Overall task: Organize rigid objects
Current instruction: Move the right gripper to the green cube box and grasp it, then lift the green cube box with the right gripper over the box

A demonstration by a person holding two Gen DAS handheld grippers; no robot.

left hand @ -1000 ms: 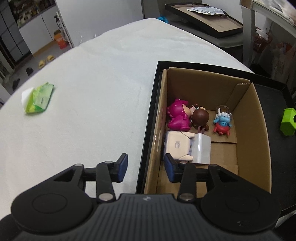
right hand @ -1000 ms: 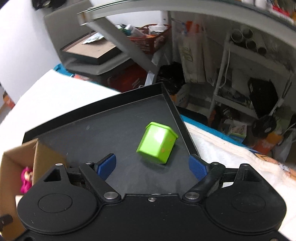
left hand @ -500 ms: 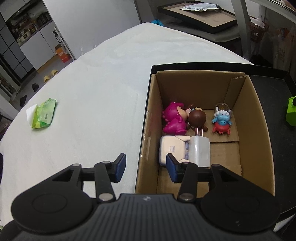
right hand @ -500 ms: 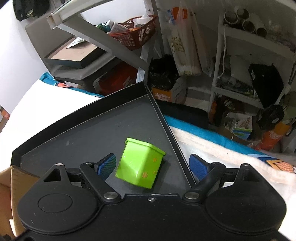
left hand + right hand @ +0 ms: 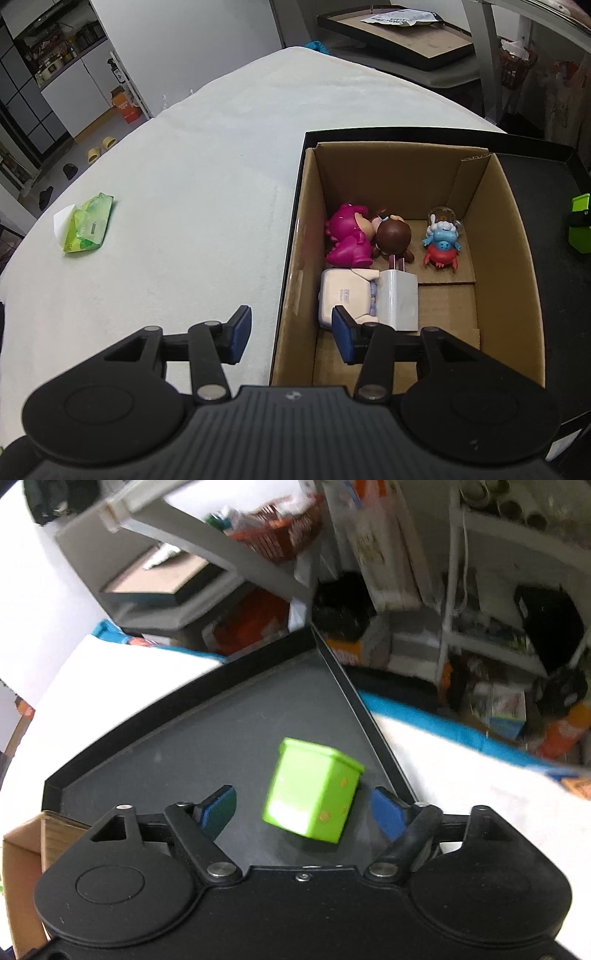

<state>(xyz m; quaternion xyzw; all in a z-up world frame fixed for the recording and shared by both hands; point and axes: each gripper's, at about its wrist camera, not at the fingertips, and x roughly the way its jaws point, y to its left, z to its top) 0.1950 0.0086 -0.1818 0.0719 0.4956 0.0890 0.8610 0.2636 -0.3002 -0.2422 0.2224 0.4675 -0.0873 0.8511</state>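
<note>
A bright green block [image 5: 314,797] lies tilted on the black tray [image 5: 184,746] near its right rim. My right gripper [image 5: 301,812] straddles it and its jaws are closing. A gap still shows between the left pad [image 5: 218,808] and the block. That block shows at the right edge [image 5: 580,229] of the left wrist view. My left gripper [image 5: 291,334] hangs open and empty over the left wall of the cardboard box [image 5: 517,258]. Inside lie a pink figure [image 5: 347,240], a brown-headed figure [image 5: 393,238], a blue and red figure [image 5: 443,243], a white charger [image 5: 400,299] and a pale case [image 5: 343,295].
The box stands in the black tray [image 5: 535,177] on a white cloth-covered table [image 5: 184,184]. A green wipes packet [image 5: 88,229] lies at the far left. Cluttered shelves and bags [image 5: 480,609] stand beyond the table's right edge. The box corner [image 5: 22,845] shows at lower left.
My right gripper has come down around the green block, and its jaws have narrowed towards it. The left gripper has barely shifted over the box wall.
</note>
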